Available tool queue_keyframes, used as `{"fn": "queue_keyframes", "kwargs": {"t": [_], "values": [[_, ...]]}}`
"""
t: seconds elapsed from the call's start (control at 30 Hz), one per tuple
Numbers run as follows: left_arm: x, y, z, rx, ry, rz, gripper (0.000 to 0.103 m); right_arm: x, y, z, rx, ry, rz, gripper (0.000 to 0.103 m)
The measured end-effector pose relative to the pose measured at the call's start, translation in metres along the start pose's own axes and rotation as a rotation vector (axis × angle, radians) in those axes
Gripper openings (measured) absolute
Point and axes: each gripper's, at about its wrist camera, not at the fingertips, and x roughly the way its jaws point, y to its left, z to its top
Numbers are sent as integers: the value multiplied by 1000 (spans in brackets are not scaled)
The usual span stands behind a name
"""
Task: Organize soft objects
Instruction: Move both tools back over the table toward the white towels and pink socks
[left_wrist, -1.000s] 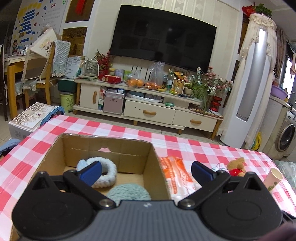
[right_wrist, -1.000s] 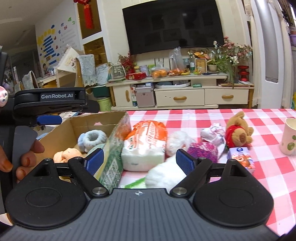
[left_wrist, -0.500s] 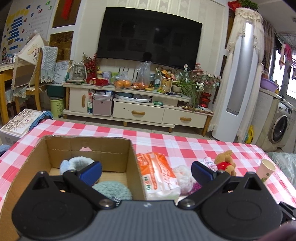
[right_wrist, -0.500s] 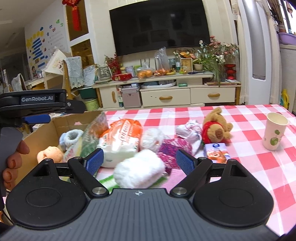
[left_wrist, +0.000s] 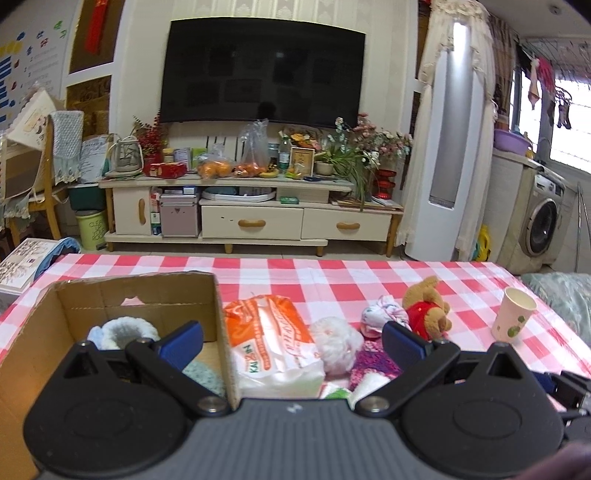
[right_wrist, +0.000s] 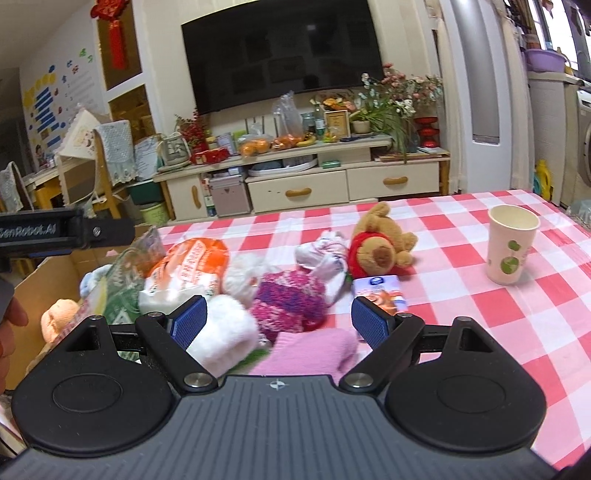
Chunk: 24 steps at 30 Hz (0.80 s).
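1. Left tongs (left_wrist: 291, 341) have swung right, off the cardboard box (left_wrist: 221, 325); spread, empty.
2. Right tongs (right_wrist: 279, 321) nearer the pile; spread, empty, over the pink cloth (right_wrist: 310, 349).
3. Soft pile remains on the counter (right_wrist: 517, 314), beside the box; next pick likely.

My left fingers (left_wrist: 183, 343) hide half the box (left_wrist: 110, 302); my right fingers (right_wrist: 188, 321) cover the blurred pink cloth (right_wrist: 310, 350), its lower part unseen.
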Motion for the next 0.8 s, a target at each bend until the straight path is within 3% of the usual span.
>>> {"fn": "queue_keyframes", "kwargs": {"t": [0.8], "values": [[17,-65,-28,184,77,-91,102,13,-62,-9,108,37,-121,103]]}}
